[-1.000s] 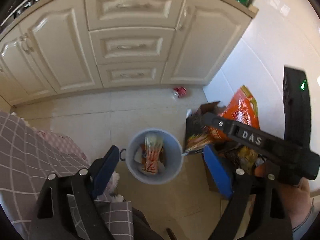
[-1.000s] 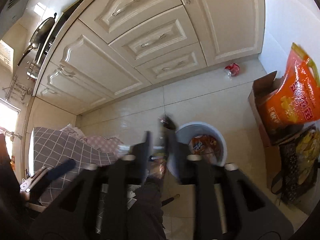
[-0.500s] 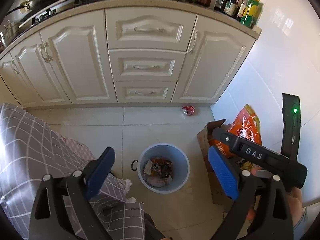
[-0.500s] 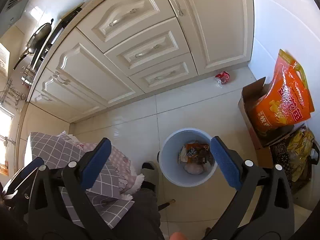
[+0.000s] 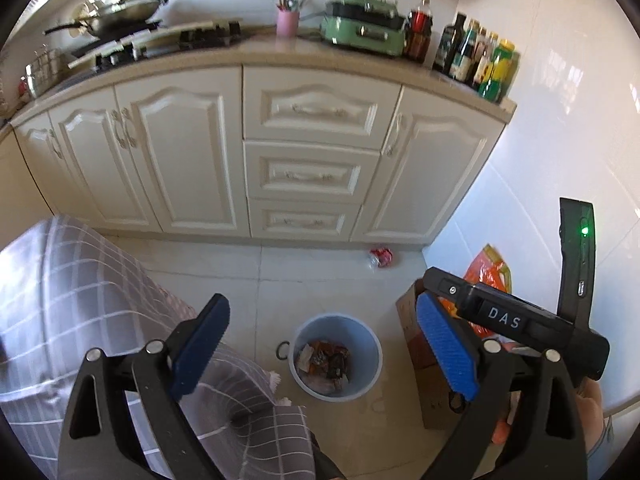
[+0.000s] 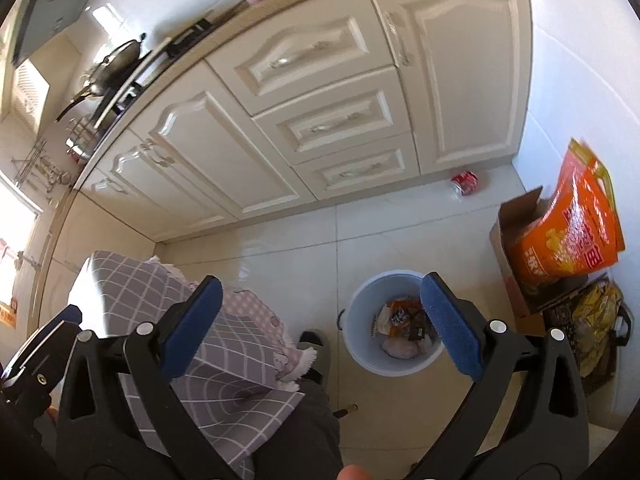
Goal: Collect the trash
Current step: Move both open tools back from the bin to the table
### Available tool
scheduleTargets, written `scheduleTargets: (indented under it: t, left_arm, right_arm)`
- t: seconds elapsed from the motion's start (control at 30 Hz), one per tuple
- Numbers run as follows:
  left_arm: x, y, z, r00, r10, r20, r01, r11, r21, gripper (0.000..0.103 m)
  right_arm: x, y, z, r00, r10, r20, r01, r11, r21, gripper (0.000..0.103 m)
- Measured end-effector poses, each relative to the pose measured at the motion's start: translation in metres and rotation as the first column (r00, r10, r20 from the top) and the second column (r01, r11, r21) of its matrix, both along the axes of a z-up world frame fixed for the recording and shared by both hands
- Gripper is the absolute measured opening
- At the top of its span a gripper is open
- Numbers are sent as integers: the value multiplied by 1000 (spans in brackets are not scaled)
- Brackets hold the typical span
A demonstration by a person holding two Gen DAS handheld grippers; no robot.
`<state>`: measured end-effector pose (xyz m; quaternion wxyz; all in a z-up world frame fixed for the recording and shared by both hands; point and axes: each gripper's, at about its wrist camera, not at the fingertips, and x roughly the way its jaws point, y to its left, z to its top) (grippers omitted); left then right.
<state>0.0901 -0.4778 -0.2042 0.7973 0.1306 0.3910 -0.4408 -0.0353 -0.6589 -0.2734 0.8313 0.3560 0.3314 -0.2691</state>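
Note:
A light blue bin (image 5: 370, 340) (image 6: 360, 312) stands on the tiled floor with several wrappers (image 5: 325, 362) (image 6: 402, 320) lying inside. A crushed red can (image 5: 381, 257) (image 6: 465, 181) lies on the floor at the foot of the cabinets, far from both grippers. My left gripper (image 5: 324, 350) hangs open high above the bin, nothing between its blue pads. My right gripper (image 6: 320, 322) is open too, also empty, with the bin just behind its right finger. The body of the right gripper (image 5: 516, 320) shows in the left wrist view at the right.
Cream cabinets (image 5: 312, 168) with a worktop carrying bottles (image 5: 476, 56), a green appliance and a wok. A cardboard box (image 6: 516, 240) holding an orange bag (image 6: 568, 224) stands by the right wall, a dark bag (image 6: 588, 320) beside it. A checked cloth (image 5: 80, 300) (image 6: 160, 304) and the person's slippered foot (image 6: 316, 344) sit at the left.
Both grippers have opened wide and risen away from the bin. A wrapper seen over the bin a second ago now lies inside it. The worktop has come into view.

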Motion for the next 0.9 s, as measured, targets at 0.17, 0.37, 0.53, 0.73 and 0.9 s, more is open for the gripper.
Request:
scheduleTargets:
  t: [0.17, 0.37, 0.53, 0.73, 0.9]
  left_arm:
    - [-1, 26, 25, 998, 23, 52, -22, 999, -36, 93]
    - [4, 61, 50, 995, 64, 80, -57, 995, -87, 93]
    - [8, 98, 71, 989, 116, 90, -102, 984, -145, 93]
    - [13, 145, 93, 973, 188, 133, -161, 968, -194, 94]
    - [23, 193, 106, 949, 269, 166, -230, 947, -222, 95]
  right_arm:
    - [9, 20, 27, 998, 37, 41, -35, 999, -36, 97]
    - [22, 49, 58, 991, 100, 88, -94, 993, -71, 97]
    - [34, 78, 81, 979, 167, 113, -155, 982, -106, 97]
    - [56, 119, 105, 957, 255, 135, -235, 961, -149, 97]
    - [75, 152, 119, 935, 323, 145, -296, 939, -176, 97]
